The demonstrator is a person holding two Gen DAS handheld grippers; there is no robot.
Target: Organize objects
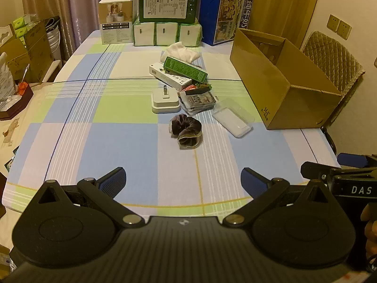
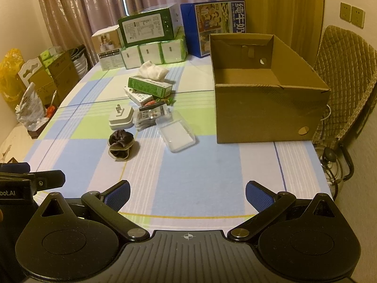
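Both the left gripper (image 1: 183,179) and the right gripper (image 2: 187,192) hover over the near edge of the checked surface (image 1: 132,146) with their blue-padded fingers (image 2: 119,194) spread wide and nothing between them. Beyond lies a dark velvet scrunchie (image 1: 186,132), then a clear plastic case (image 1: 233,118), a white plug adapter (image 1: 165,101), some snack packets (image 1: 200,101), a white carton (image 1: 172,75) under a green carton (image 1: 186,68) and a white cloth (image 1: 181,52). To the right stands an open cardboard box (image 2: 266,110), apparently empty in the right view, and stacked boxes (image 1: 167,7) line the far edge before the curtain.
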